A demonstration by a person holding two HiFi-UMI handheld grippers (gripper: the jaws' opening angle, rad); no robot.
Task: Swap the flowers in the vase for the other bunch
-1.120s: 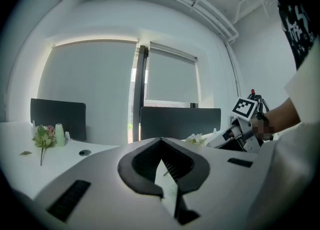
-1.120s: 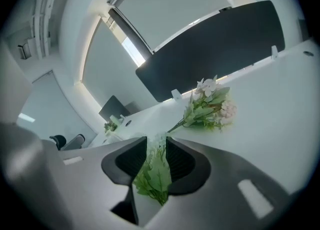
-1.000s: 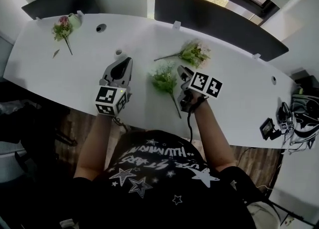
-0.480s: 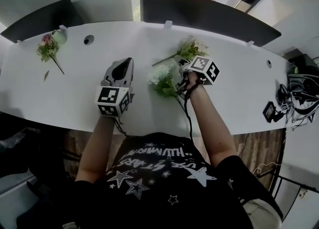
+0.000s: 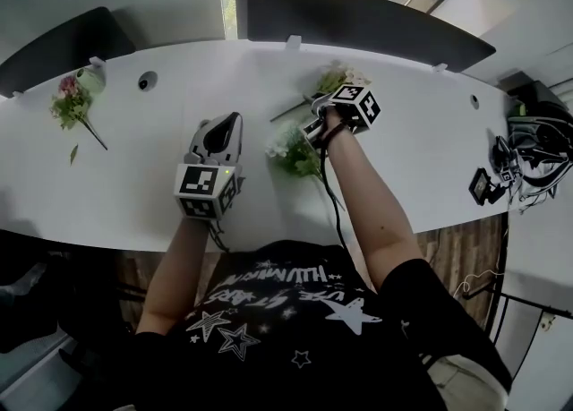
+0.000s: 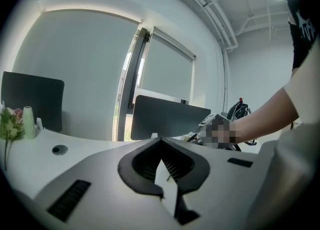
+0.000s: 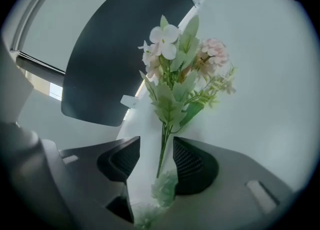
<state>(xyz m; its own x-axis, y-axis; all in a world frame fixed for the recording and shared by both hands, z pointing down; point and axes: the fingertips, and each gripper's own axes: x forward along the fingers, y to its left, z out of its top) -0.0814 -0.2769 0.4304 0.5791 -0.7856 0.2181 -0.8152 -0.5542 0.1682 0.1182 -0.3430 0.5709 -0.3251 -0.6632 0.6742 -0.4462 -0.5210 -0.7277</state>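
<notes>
A bunch of white and pink flowers (image 5: 338,79) (image 7: 175,68) lies on the white table (image 5: 179,96), with its stem pointing left. My right gripper (image 5: 312,119) (image 7: 156,145) is over that stem; its jaws are opening, and the stem runs between them without being pressed. A second, white-green bunch (image 5: 291,149) (image 7: 164,189) lies just below the gripper. At the far left stands a small pale vase (image 5: 92,78) (image 6: 29,122), and a pink bunch (image 5: 70,105) (image 6: 10,124) lies beside it. My left gripper (image 5: 227,124) (image 6: 161,149) hovers at mid-table, shut and empty.
Two dark chair backs (image 5: 358,29) (image 5: 54,38) stand behind the table. Round cable holes (image 5: 146,82) are set in the tabletop. A small black device (image 5: 483,187) sits near the right edge, with a bag and cables (image 5: 535,145) beyond it.
My right gripper has moved away from me, from the near bunch to the far bunch's stem. It has rolled over and its jaws have widened. The left gripper has shifted only slightly.
</notes>
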